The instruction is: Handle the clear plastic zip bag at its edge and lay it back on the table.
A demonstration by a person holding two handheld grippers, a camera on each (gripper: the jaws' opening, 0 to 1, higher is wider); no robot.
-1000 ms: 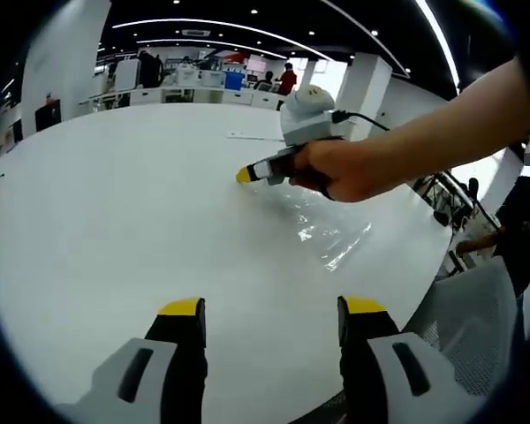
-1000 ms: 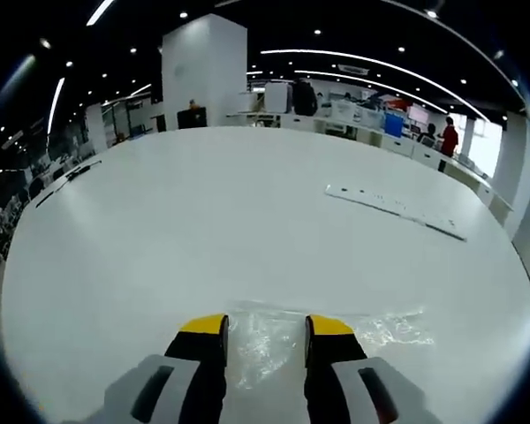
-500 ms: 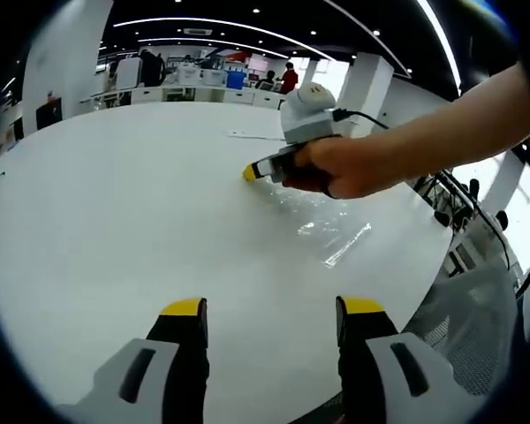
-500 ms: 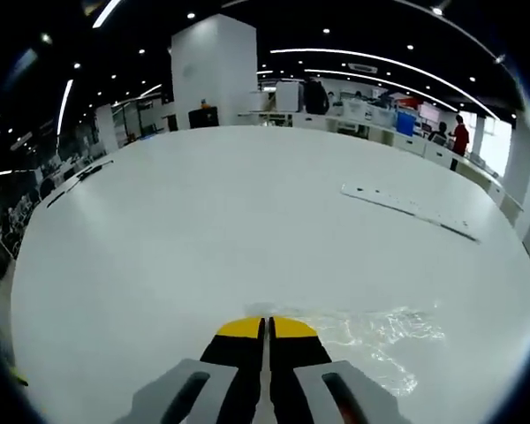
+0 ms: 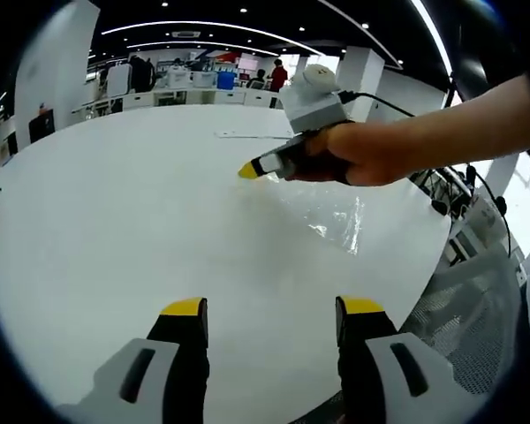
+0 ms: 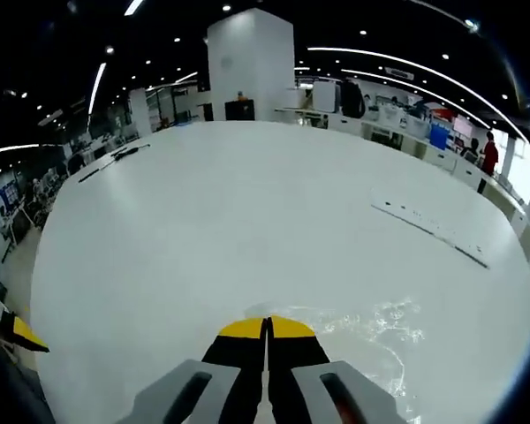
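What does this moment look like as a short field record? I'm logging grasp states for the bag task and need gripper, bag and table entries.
right gripper: jaws shut on the edge of the clear zip bag, held in a person's hand
left gripper: jaws open, holding nothing, hovering near the table edge
bag state: one edge raised off the table, the rest hanging down to the surface
table: white, round
other items: a long white strip lying flat farther across the table
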